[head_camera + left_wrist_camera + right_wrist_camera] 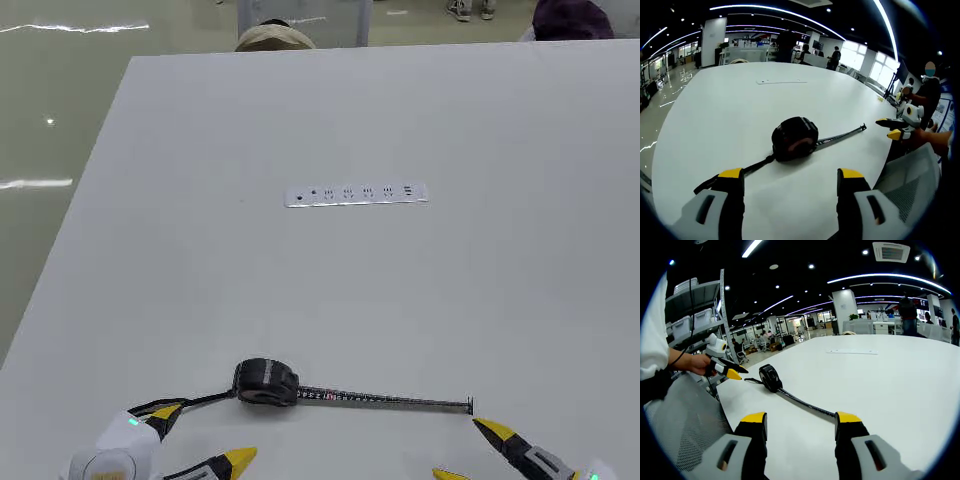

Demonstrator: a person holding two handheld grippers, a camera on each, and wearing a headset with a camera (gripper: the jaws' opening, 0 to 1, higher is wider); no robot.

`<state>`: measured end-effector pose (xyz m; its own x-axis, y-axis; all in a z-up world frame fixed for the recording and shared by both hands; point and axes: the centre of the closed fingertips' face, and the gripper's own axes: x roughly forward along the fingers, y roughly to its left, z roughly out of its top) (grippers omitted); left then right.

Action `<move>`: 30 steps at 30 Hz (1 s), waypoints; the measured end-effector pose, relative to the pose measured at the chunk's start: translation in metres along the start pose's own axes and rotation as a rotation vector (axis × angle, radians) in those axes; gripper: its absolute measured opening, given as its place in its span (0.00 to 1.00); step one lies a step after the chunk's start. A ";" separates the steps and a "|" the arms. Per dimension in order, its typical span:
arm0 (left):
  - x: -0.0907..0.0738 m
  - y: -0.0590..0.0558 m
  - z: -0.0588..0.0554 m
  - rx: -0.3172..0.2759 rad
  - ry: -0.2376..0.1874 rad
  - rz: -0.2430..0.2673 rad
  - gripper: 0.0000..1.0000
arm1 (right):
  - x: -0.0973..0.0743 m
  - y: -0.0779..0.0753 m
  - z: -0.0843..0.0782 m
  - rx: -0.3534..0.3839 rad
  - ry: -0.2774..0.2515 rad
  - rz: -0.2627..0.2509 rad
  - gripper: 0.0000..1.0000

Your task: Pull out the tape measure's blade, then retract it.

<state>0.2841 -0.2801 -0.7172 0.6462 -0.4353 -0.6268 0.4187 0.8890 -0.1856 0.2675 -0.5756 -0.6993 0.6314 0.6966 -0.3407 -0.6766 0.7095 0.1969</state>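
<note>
A black tape measure (266, 382) lies on the white table (350, 270) near its front edge, with its blade (390, 400) drawn out to the right and a black wrist strap trailing left. My left gripper (205, 438) stands open just short of the case (795, 138), touching nothing. My right gripper (470, 450) is open too, close to the blade's end hook (469, 405). In the right gripper view the blade (805, 404) runs from the case (770, 377) toward the gap between my jaws, free of them.
A white power strip (356, 194) lies flat at the middle of the table. The table's left edge drops to a shiny floor (50, 120). People stand at the far side of the room (930, 90).
</note>
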 end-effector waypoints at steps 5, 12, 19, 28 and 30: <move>0.003 -0.002 0.006 -0.020 -0.017 0.009 0.76 | -0.001 -0.001 -0.001 -0.002 0.003 0.001 0.54; 0.014 -0.004 0.013 -0.049 -0.019 0.031 0.76 | -0.001 -0.001 -0.001 0.013 -0.008 0.008 0.54; 0.024 -0.011 0.020 -0.059 -0.022 0.038 0.77 | -0.001 0.002 -0.002 0.011 -0.002 0.012 0.54; 0.034 -0.011 0.022 -0.080 -0.008 0.075 0.77 | 0.001 0.003 -0.005 0.007 0.002 0.018 0.54; 0.037 -0.009 0.019 -0.082 0.002 0.092 0.77 | 0.001 0.004 -0.005 0.009 0.000 0.020 0.54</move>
<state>0.3163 -0.3068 -0.7239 0.6780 -0.3507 -0.6460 0.3035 0.9340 -0.1884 0.2642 -0.5725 -0.7033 0.6178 0.7106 -0.3367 -0.6856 0.6965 0.2119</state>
